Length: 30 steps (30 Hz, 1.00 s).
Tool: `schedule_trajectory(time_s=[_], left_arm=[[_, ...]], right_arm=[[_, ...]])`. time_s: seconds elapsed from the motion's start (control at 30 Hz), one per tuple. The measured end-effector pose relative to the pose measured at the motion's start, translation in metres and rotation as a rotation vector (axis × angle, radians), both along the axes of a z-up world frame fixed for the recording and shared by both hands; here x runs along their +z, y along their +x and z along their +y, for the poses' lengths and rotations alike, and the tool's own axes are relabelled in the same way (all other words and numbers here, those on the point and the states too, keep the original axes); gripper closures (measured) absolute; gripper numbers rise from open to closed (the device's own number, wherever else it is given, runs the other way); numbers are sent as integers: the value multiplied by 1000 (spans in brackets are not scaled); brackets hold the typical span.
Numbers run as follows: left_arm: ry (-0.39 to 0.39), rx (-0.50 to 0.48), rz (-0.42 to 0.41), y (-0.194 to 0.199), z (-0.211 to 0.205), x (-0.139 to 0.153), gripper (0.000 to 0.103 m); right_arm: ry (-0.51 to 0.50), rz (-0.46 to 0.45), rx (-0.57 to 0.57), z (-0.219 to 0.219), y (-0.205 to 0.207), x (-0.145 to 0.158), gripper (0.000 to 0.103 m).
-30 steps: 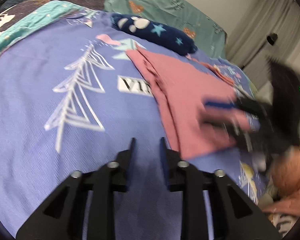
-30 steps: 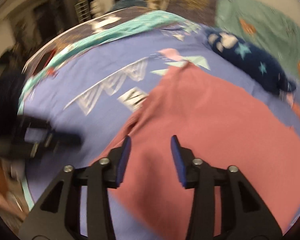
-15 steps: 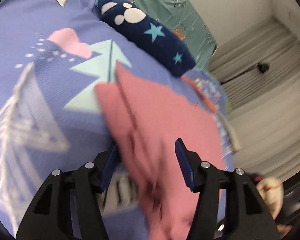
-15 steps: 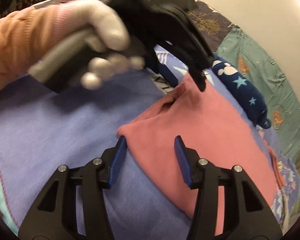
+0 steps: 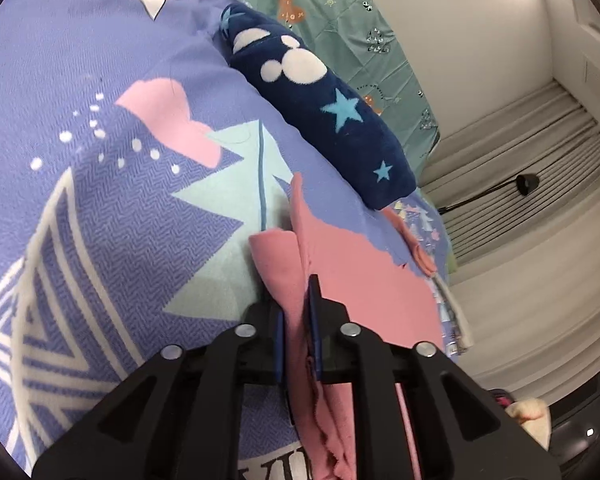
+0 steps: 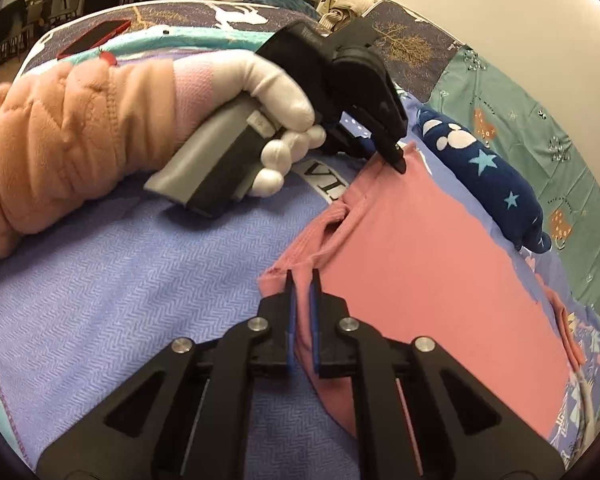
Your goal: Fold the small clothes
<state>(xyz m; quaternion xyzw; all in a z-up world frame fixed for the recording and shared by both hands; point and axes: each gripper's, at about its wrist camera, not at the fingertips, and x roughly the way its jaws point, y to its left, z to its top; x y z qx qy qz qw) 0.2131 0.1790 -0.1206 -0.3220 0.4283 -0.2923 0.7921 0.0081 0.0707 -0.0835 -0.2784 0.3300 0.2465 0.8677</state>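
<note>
**We pinch the pink cloth at two spots**

We see a pink cloth (image 6: 432, 264) lying flat on a purple blanket (image 6: 120, 300) that covers a bed. The blanket has white zigzag trees, a pink cloud and light green shapes on it.

Our right tongs (image 6: 302, 280) are closing on the near corner of the pink cloth. A bit of pink cloth sits between the two blue pads (image 6: 290, 304), and the pads press on it. The corner is bunched up and a small fold stands just past the tips.

Our left tongs (image 5: 296, 292) are closing too. They pinch the edge of the same pink cloth further away. In the left view the pink cloth (image 5: 364, 280) runs right between the pads and hangs down toward the camera in wrinkles. In the right view we see those left tongs (image 6: 396, 156) from the side, with their black tips down on the far edge of the cloth.

A hand in a white glove (image 6: 268, 92) holds the gray handle of the left tongs. The sleeve (image 6: 56, 140) is soft and orange.

A dark blue rolled cloth (image 5: 324, 108) with white spots and light blue stars lies on the blanket, near the pink cloth but apart from it. Behind it is a green sheet (image 5: 352, 28) with small pictures. A red phone (image 6: 94, 38) lies far back on the bed.
</note>
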Motion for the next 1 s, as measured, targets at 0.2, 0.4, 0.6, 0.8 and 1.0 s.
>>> schedule_trajectory(time_s=[0.2,0.4,0.6,0.8,1.0], left_arm=[[63,-43,-72,-15,-3,10,59],[110,-85,-110,-20,-14,14,44],[83,-80,-120,-22,-12,10,43],[98,-58,-127,-27,-10,14,43],[169,-73,-256,-78,24,56,53]], right_arm=[[64,25,-34,-12,-19,12,66],[6,-19,-115,-15,-19,12,36],[-50,-28,-73,1,-19,2,62],[-29,-93,65,3,-46,14,59],[32,-53,55,-28,-51,31,42]])
